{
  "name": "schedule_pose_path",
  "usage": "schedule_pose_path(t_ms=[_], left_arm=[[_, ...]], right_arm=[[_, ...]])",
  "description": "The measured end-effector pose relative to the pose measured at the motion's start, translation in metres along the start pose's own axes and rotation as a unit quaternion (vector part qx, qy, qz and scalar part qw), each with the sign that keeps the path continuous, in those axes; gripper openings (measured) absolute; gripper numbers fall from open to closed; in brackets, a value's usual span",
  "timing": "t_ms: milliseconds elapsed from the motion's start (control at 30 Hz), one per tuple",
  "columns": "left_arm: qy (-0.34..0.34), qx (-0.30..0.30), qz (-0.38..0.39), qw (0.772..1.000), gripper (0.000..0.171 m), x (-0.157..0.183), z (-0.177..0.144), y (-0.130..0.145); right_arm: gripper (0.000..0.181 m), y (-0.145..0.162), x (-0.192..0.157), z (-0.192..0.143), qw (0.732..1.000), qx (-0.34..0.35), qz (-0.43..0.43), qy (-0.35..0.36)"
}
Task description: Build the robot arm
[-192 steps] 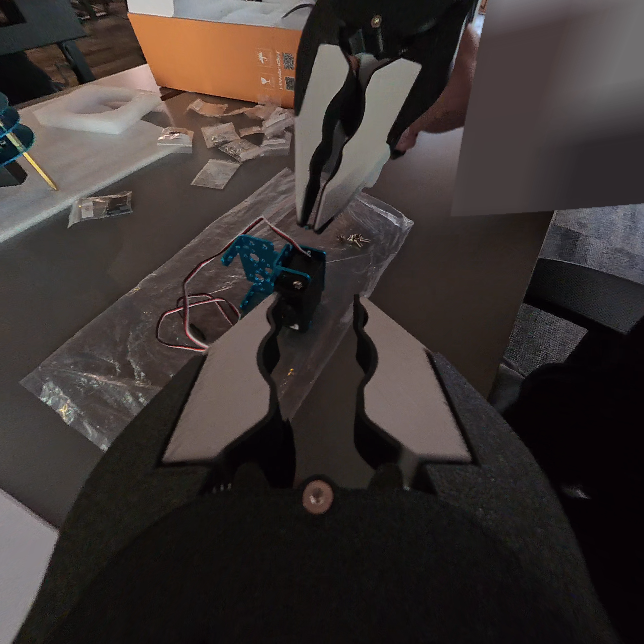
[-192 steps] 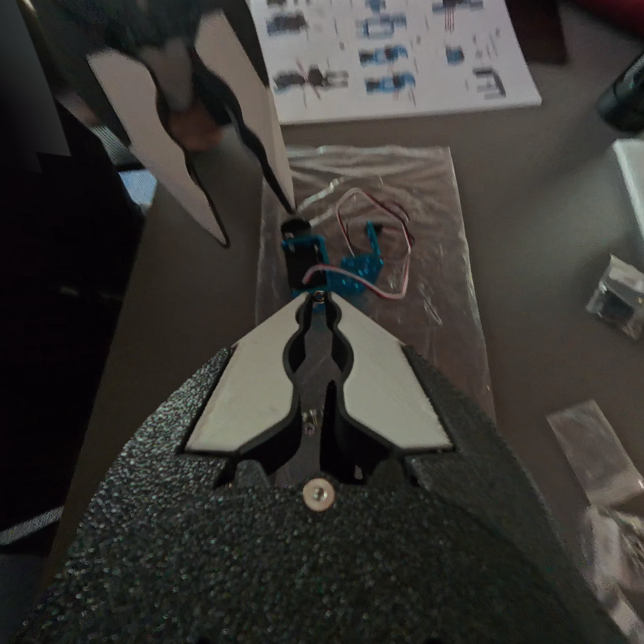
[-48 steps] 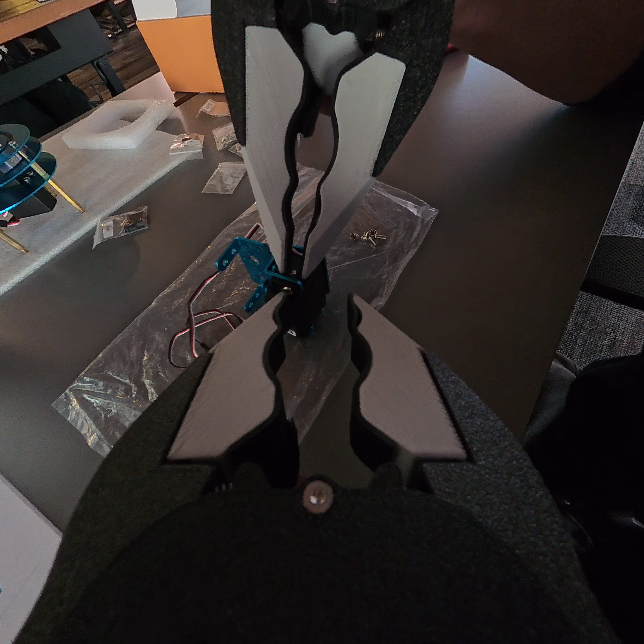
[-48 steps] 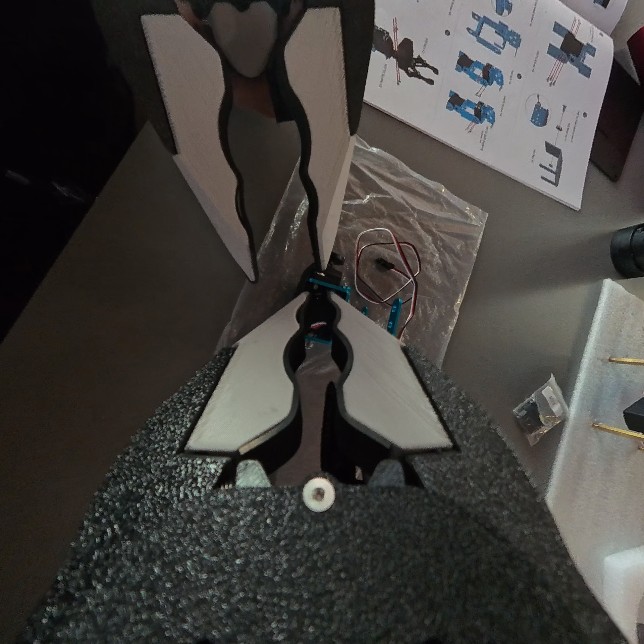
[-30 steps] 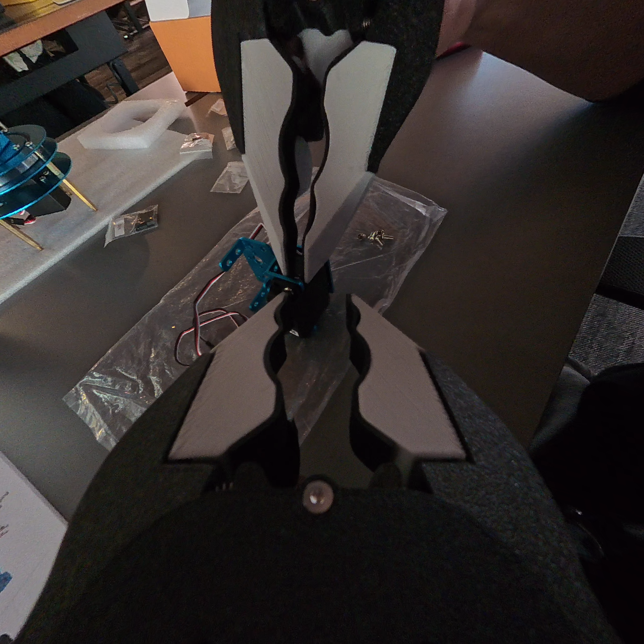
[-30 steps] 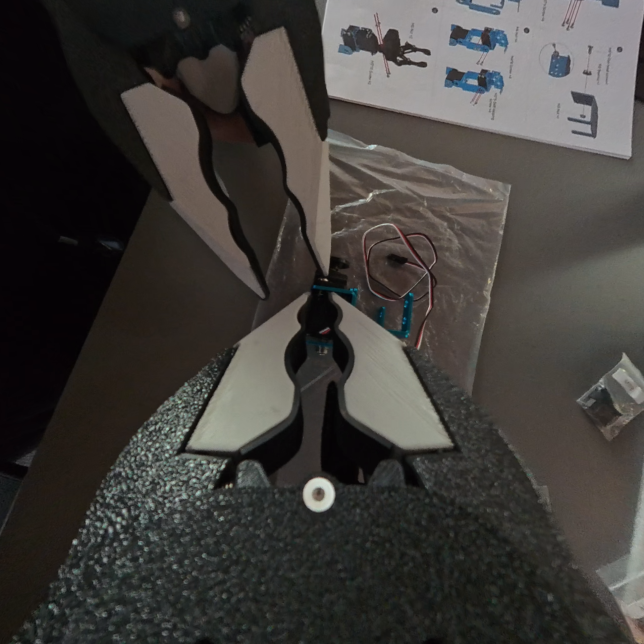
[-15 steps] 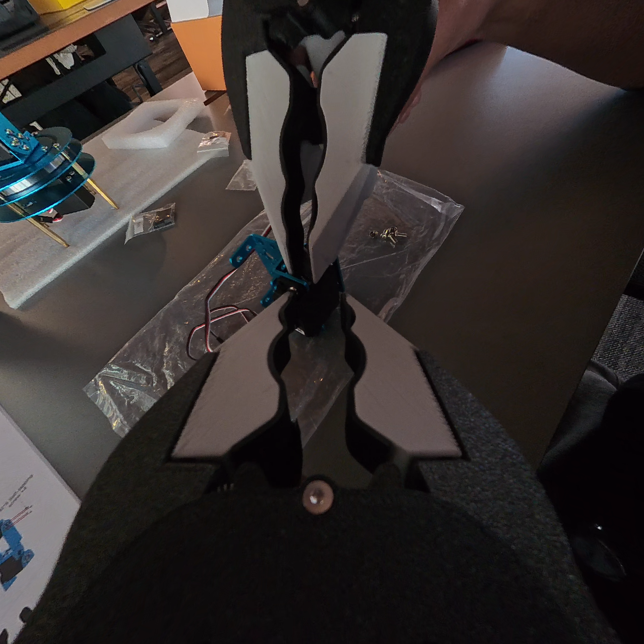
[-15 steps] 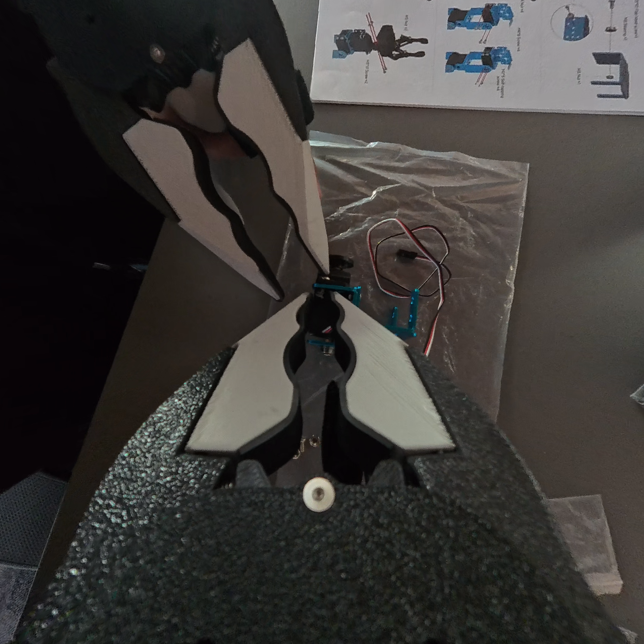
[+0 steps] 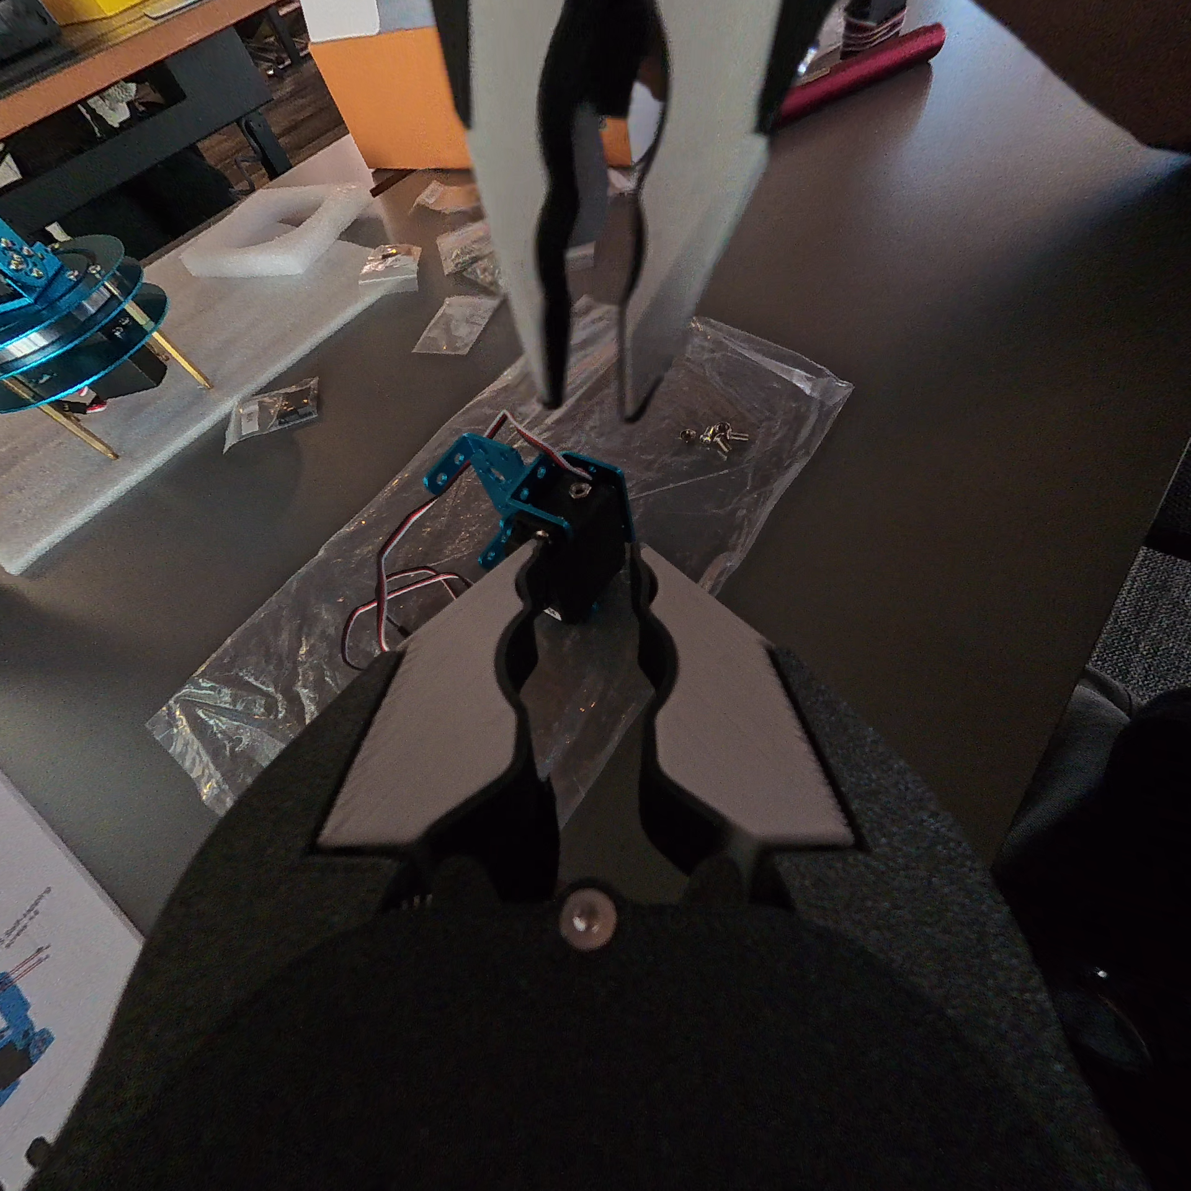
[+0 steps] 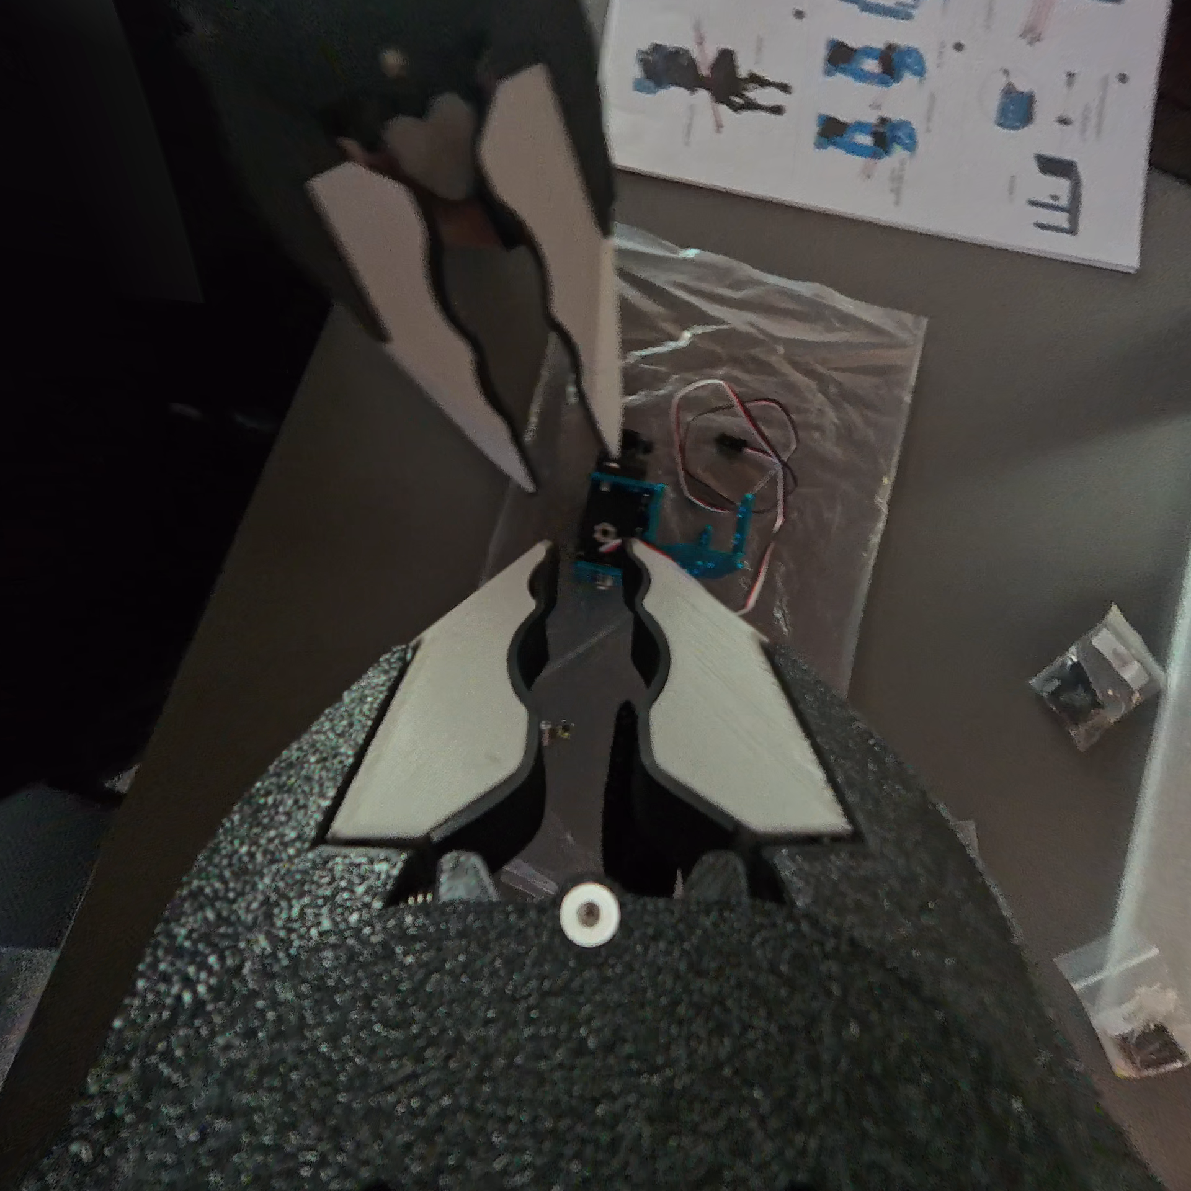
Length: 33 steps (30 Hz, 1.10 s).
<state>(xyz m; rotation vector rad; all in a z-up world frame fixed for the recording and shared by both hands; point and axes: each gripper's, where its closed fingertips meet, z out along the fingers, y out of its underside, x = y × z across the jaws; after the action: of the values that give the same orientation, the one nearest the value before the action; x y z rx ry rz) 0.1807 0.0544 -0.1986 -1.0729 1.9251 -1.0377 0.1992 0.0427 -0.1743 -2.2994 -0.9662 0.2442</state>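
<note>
A black servo (image 9: pixel 583 535) in a blue metal frame lies on a clear plastic bag (image 9: pixel 760 509) on the grey table. A blue bracket (image 9: pixel 477 461) joins it, and a red-white-black wire (image 9: pixel 387 580) trails left. My left gripper (image 9: pixel 581 548) is closed on the servo's sides. My right gripper (image 9: pixel 593 409) hangs open just above and behind the servo, touching nothing. In the right wrist view the servo (image 10: pixel 609 515) sits just past the open right gripper (image 10: pixel 591 548), and the left gripper (image 10: pixel 570 470) reaches its far end. A few loose screws (image 9: pixel 715 435) lie on the bag.
An instruction sheet (image 10: pixel 934 129) lies beyond the bag. A blue disc assembly (image 9: pixel 64 309) stands on a white foam sheet (image 9: pixel 225 322) at left, with a foam frame (image 9: pixel 277 238) and an orange box (image 9: pixel 399 96) behind. Small parts bags (image 9: pixel 277 412) are scattered around. The table edge (image 9: pixel 1095 580) runs close on the right. Across from one pair of fingers to the other is roughly 4 cm.
My right gripper has opened, let go of the servo and drawn up and back from it. My left gripper closed on the servo about half a second ago and still holds it.
</note>
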Motion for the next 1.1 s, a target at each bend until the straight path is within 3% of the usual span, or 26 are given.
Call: schedule_pose_path(t_ms=[67,167,633,867,1100], left_arm=[[0.001,0.000,0.001,1.000,0.025,0.000,0.000,0.000],[0.000,0.000,0.004,1.000,0.025,0.000,0.000,0.000],[0.009,0.004,0.001,1.000,0.026,0.005,0.001,-0.003],[-0.001,0.002,0.004,1.000,0.026,0.002,0.002,-0.002],[-0.012,-0.005,-0.019,1.000,0.026,-0.008,0.001,0.001]], right_arm=[[0.015,-0.008,-0.008,0.001,1.000,0.018,-0.007,-0.008],[0.016,0.003,0.004,0.013,0.999,-0.038,-0.016,0.031],[0.007,0.012,0.002,0.028,0.992,-0.111,-0.049,0.039],[0.006,0.011,0.005,0.027,0.992,-0.102,-0.054,0.047],[0.006,-0.012,0.010,0.020,0.997,-0.019,-0.058,0.056]])
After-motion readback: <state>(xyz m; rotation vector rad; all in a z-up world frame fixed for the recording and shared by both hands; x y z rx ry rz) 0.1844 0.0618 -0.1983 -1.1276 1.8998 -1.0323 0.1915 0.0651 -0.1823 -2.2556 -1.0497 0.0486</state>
